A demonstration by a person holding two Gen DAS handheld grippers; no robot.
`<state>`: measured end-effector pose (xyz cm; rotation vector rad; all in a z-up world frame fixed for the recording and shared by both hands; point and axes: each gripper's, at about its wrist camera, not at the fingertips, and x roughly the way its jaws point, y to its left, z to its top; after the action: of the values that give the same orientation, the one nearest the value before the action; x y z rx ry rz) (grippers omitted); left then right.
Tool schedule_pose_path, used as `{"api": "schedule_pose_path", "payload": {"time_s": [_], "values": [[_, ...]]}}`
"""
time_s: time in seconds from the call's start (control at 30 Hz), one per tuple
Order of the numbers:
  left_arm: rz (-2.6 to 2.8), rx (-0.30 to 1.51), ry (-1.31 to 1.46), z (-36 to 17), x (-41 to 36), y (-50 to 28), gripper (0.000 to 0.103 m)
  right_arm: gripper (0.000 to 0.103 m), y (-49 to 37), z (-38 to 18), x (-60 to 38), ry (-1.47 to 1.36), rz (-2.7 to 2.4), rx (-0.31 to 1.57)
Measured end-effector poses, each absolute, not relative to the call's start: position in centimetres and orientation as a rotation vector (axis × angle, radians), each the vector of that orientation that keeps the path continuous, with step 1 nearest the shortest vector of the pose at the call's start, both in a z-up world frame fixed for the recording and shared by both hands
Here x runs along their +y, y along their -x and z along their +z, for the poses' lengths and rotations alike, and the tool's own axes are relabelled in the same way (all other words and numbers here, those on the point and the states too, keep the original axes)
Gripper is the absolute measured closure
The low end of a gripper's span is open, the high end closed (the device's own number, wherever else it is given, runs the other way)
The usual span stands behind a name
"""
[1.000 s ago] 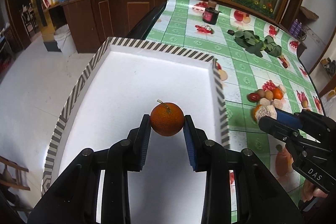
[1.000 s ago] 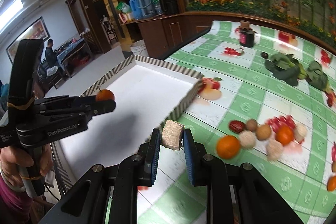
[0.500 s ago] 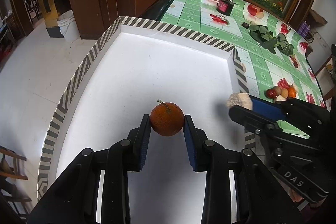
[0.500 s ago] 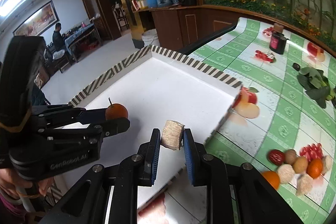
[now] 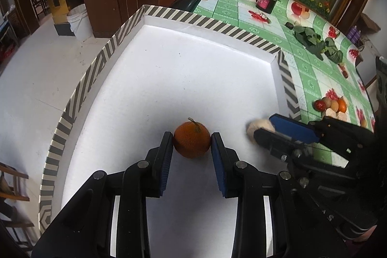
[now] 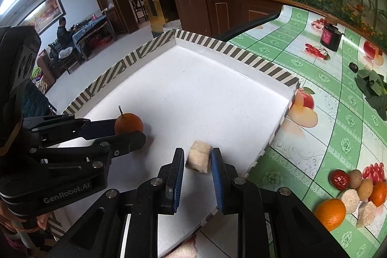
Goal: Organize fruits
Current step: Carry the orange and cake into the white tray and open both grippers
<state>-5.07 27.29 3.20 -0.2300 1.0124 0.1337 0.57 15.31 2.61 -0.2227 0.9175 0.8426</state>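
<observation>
My left gripper [image 5: 192, 144] is shut on an orange with a stem [image 5: 191, 140], low over the white floor of the striped-rim tray [image 5: 205, 23]. It also shows in the right wrist view [image 6: 128, 123]. My right gripper [image 6: 197, 157] is shut on a beige rough chunk [image 6: 199, 156], inside the tray near its right rim. In the left wrist view the chunk [image 5: 260, 128] sits to the right of the orange. A pile of fruits [image 6: 350, 195] lies on the green tablecloth to the right.
The tray [image 6: 229, 47] takes the left end of the table. Leafy greens [image 5: 314, 40], a dark red jar [image 5: 264, 1] and a small dark fruit [image 6: 353, 67] lie farther back on the cloth. A white bucket [image 5: 78, 21] stands on the floor beyond.
Both grippers have moved forward and lower into the tray. My right gripper has carried the beige chunk from over the tray's rim to beside the orange.
</observation>
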Motion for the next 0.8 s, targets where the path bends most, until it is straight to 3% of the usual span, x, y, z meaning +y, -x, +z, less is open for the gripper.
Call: {"api": "schedule_pose_path", "payload": {"time_s": [0.17, 0.8], "values": [[0.128, 1.019, 0.267, 2.9, 27.6, 5.1, 0.061, 0.072, -0.2, 3.0, 14.9, 0.19, 0.864, 0.919], [0.085, 0.887, 0.18, 6.6, 21.4, 7.0, 0.061, 0.072, 2.6, 6.0, 5.4, 0.073, 0.758, 0.845]]}}
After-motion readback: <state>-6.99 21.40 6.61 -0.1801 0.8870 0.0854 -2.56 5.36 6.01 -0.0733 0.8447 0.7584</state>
